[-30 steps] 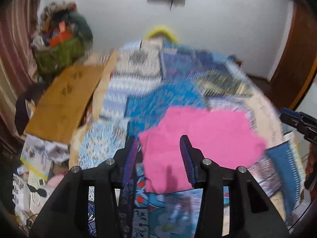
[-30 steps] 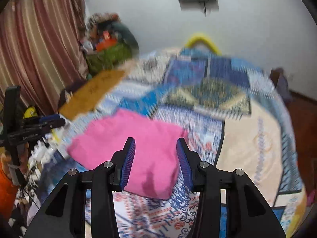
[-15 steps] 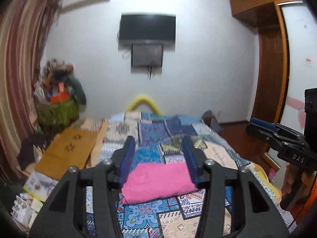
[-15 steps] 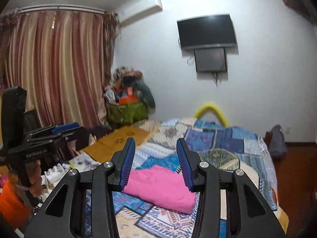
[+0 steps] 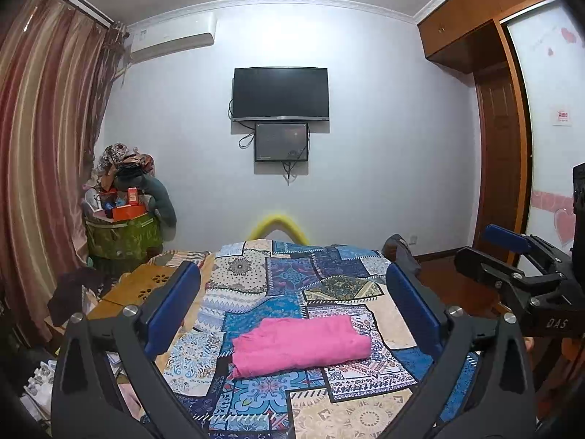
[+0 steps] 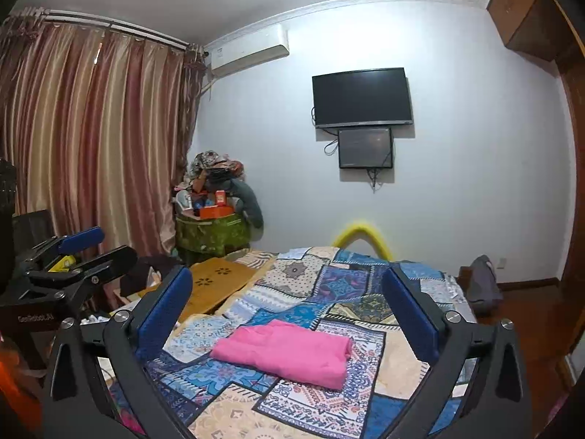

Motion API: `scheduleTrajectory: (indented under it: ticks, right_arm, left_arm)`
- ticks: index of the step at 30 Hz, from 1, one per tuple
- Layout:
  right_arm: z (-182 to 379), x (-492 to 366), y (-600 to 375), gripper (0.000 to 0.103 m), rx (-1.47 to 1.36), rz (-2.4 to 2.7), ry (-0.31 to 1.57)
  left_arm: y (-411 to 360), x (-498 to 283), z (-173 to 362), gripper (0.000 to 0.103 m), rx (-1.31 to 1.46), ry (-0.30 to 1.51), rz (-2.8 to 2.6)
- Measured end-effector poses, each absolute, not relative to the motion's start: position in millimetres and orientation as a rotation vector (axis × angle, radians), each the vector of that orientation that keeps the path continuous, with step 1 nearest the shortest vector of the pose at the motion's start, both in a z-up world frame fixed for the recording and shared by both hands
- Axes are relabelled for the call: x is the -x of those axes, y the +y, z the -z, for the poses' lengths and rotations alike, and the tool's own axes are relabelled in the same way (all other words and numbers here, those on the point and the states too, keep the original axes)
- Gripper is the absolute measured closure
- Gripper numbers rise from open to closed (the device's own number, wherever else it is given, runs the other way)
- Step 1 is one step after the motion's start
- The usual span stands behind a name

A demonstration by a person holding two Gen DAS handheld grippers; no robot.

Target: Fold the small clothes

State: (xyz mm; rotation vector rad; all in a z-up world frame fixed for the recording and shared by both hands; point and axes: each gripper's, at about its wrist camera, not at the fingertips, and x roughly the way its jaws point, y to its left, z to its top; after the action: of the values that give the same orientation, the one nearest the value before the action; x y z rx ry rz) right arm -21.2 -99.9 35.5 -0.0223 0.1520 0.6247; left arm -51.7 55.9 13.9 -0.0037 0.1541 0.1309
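- A folded pink garment (image 5: 299, 344) lies on a bed (image 5: 256, 278) covered by a patchwork spread of blue, cream and patterned squares.
- The garment sits near the middle of the bed's near half, a neat flat bundle with its long side running across the bed.
- The left tongs (image 5: 292, 307) are held above the near end of the bed, pointing almost level toward the far wall. Their blue-padded jaws are spreading apart, and nothing is between them; the pink garment is seen beyond, well clear of the pads.
- The right tongs (image 6: 289, 307) are held the same way beside them. Their jaws are also spreading apart with nothing gripped; the garment lies on the bed ahead of them, untouched.
- In the left view, the right tongs show at the right edge; in the right view, the left tongs show at the left edge.
- On the far white wall hangs a dark television (image 5: 280, 93), with a smaller dark screen (image 5: 281, 142) just below it.
- An air conditioner (image 5: 172, 38) is mounted high on the wall near striped pink-and-gold curtains (image 6: 91, 146).
- In the corner beside the curtains stands a green basket (image 5: 122, 236) heaped with clothes and boxes.
- A yellow curved object (image 5: 279, 225) shows at the far end of the bed.
- A wooden wardrobe (image 5: 501, 183) stands to the right.
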Motion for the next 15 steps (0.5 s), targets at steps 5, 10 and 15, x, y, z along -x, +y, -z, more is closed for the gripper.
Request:
scheduleTrajectory:
  ticks: [5,10,15]
  right_arm:
    - [-35.1,22.4,-101.5,0.000,0.010,-0.625,0.160]
    - [-32.1,26.2,-103.0,0.000,0.014,-0.620,0.161]
    - [-27.8,23.1,-104.6,0.000,0.009,-0.620,0.176]
  left_arm:
    - [54.5,54.6,-12.3,0.000,0.008,0.155,-0.129]
    - [53.9,56.0,-9.3,0.000,0.029,0.163,-0.126]
    - [56.8,52.2,-7.5,0.000,0.040,0.170,-0.132]
